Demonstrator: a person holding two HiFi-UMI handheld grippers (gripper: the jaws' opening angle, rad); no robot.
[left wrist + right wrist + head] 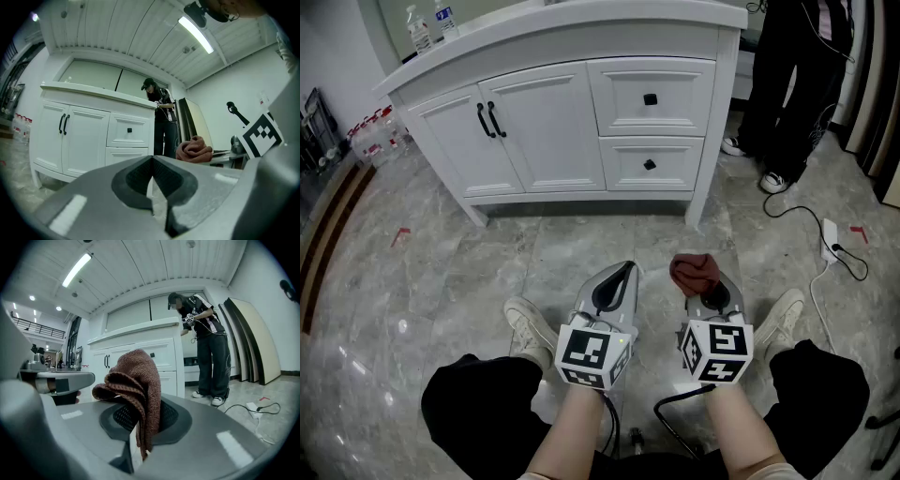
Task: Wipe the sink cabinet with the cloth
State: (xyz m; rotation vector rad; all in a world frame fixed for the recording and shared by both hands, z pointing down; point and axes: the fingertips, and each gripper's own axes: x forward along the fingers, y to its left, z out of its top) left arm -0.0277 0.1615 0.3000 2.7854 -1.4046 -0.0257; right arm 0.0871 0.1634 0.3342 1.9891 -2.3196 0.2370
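Closest to me, both grippers hang low over the gray stone floor (441,272), between my white shoes (528,323). My left gripper (624,273) has its jaws pressed together with nothing in them. My right gripper (705,289) pinches the brown-red cloth (691,271), which sticks up in a bunch above its jaws. Farther ahead stands the white sink cabinet (581,122), well apart from the cloth, with its doors and drawers closed. Past its right end stands a person (789,84) in dark pants.
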